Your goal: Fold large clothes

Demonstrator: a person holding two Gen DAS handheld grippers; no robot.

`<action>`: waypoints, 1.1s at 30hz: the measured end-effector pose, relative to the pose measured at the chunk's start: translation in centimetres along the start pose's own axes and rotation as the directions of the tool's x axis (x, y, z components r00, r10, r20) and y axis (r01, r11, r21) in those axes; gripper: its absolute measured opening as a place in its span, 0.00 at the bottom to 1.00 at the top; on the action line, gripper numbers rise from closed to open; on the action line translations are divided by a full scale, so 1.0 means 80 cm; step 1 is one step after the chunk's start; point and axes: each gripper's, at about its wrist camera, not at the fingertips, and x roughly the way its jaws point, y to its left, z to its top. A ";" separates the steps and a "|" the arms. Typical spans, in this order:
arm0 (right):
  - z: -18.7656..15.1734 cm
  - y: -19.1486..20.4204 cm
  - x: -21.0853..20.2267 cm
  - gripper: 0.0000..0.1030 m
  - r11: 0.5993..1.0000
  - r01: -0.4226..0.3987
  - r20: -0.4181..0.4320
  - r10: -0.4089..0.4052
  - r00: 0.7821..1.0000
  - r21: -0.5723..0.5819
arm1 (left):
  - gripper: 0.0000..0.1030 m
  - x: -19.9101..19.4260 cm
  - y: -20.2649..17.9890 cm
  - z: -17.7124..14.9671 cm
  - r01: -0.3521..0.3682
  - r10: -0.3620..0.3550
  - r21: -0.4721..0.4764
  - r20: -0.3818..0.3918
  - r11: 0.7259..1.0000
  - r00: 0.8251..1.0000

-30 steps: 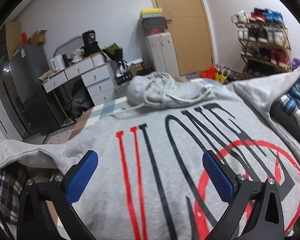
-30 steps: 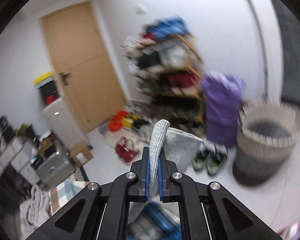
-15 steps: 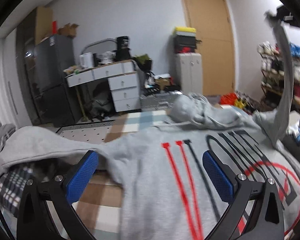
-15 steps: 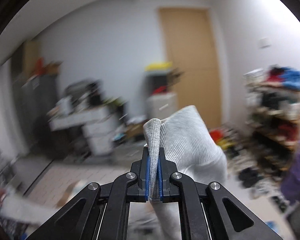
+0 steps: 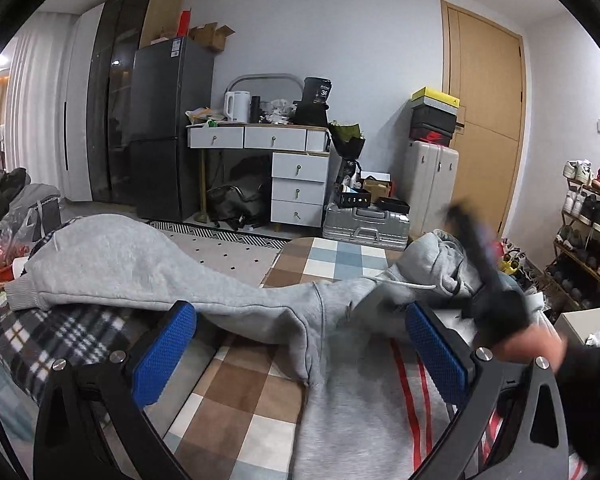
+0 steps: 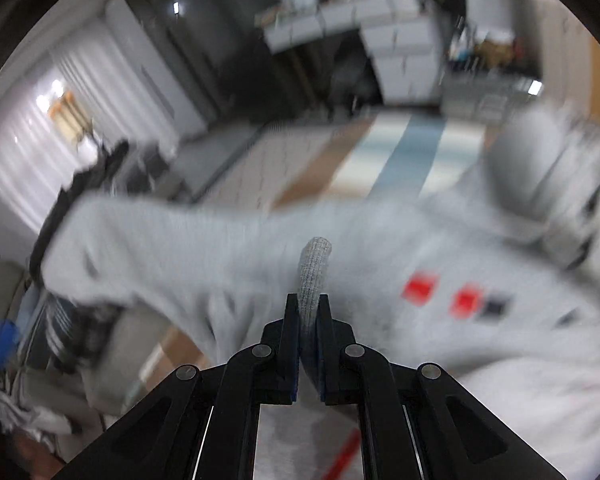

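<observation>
— Swung down and across since a second ago: right gripper (image 6: pixel 309 322), then high with the room's door behind it, now low over the grey hoodie (image 5: pixel 364 412), ribbed cuff (image 6: pixel 314 276) pinched between jaws shut tight. Left-wrist view also turned toward the far sleeve.

— Going left to right?

— Far left: left sleeve (image 5: pixel 112 268) stretched out over the plaid blanket (image 5: pixel 60 332), cuff end hanging near the edge. Next: left gripper (image 5: pixel 300 344), jaws wide apart, nothing between the blue pads (image 5: pixel 164 356), hovering over the armpit seam and the checked cover (image 5: pixel 236 396). Then the chest with red and black print, flat, hood (image 5: pixel 440 264) bunched at the far end. Far right: blurred hand (image 5: pixel 528 344) with the other tool.

— Step in hand?

— Probably folding the right sleeve inward across the chest.

— How to do it well?

— Lay the cuff flat on the printed front, sleeve straight and without twist, fold line along the shoulder seam. Release only once the cloth rests on the body. Keep the open left tool clear, or press lightly near the armpit so the body does not drag. Afterwards, likely the same for the left sleeve.

— Risk?

— Too much speed: bunching under the sleeve, hood pulled askew.
</observation>
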 end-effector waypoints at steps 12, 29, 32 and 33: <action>-0.056 -0.071 -0.118 1.00 0.922 -0.306 0.193 0.264 0.945 0.236 | 0.99 -0.011 0.018 0.002 0.021 -0.021 -0.031 0.010 0.999 1.000; -0.182 -0.276 -0.232 0.99 0.724 -0.017 0.086 -0.058 0.995 0.690 | 0.99 0.015 -0.001 -0.018 -0.084 0.090 0.073 -0.076 0.994 0.993; -0.184 -0.219 -0.282 0.99 0.769 -0.171 0.239 0.025 0.971 0.616 | 0.99 0.017 0.008 -0.019 -0.071 0.075 0.037 -0.128 0.997 0.989; -0.189 -0.202 -0.304 0.99 0.795 -0.198 0.279 0.038 0.959 0.573 | 0.99 0.014 0.015 -0.016 -0.070 0.072 0.019 -0.154 0.997 0.985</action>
